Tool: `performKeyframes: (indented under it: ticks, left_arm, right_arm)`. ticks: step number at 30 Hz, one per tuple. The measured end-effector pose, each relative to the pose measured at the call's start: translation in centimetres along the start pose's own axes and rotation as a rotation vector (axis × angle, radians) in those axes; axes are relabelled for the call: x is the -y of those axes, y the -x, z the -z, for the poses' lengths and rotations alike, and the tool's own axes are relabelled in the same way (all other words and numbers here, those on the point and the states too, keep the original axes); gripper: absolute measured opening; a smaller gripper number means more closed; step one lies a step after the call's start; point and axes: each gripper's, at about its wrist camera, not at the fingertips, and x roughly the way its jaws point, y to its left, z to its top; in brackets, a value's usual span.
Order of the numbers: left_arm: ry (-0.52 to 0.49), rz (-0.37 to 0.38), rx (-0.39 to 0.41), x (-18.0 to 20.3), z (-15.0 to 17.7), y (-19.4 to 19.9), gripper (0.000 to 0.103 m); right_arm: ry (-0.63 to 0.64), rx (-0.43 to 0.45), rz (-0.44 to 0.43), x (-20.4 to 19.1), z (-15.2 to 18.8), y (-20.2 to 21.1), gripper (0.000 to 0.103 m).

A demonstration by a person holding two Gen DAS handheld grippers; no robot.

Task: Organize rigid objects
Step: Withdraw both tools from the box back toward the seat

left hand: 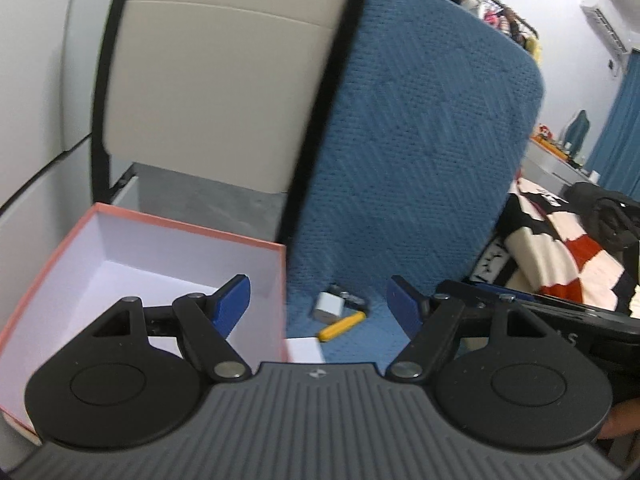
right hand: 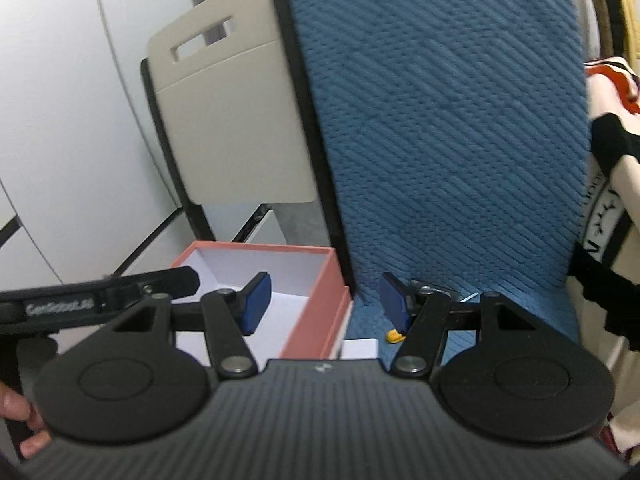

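An open pink box [left hand: 188, 226] with a white inside sits left of a blue cushioned seat [left hand: 420, 140]. On the seat lie a small white charger block [left hand: 329, 306], a yellow stick-shaped object [left hand: 342, 326], a dark small item behind them and a white card or box [left hand: 306, 350] at the near edge. My left gripper [left hand: 320, 306] is open and empty, just short of these objects. My right gripper [right hand: 324, 306] is open and empty, over the gap between the box [right hand: 316, 300] and the seat [right hand: 440, 120]. The yellow object's tip [right hand: 394, 336] shows by its right finger.
A beige folding chair back [left hand: 224, 80] stands behind the box. A black, white and red garment [left hand: 560, 248] lies at the right. The other gripper's body shows at each view's edge, at the right in the left wrist view [left hand: 560, 320]. White wall panels are at left.
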Motion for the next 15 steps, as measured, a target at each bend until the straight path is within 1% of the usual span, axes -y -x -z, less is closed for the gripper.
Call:
performKeyframes:
  ticks: [3,6,10,15]
  left_arm:
    - [-0.020,0.019,-0.005,1.9,0.9,-0.4,0.079]
    - [-0.053,0.014,-0.019,4.0,2.3,-0.9,0.079]
    - [-0.034,0.046,-0.040,5.1,3.8,-1.5,0.079]
    - [-0.062,0.039,-0.053,6.6,5.6,-2.1,0.079]
  right_arm:
    - [0.000,0.010,0.017,1.4,0.6,0.8,0.062]
    - [0.007,0.001,0.028,2.8,1.6,1.5,0.062]
    - [0.014,-0.022,0.063,4.4,3.3,2.1,0.062]
    - [0.021,-0.058,0.089,6.5,5.9,2.7,0.062]
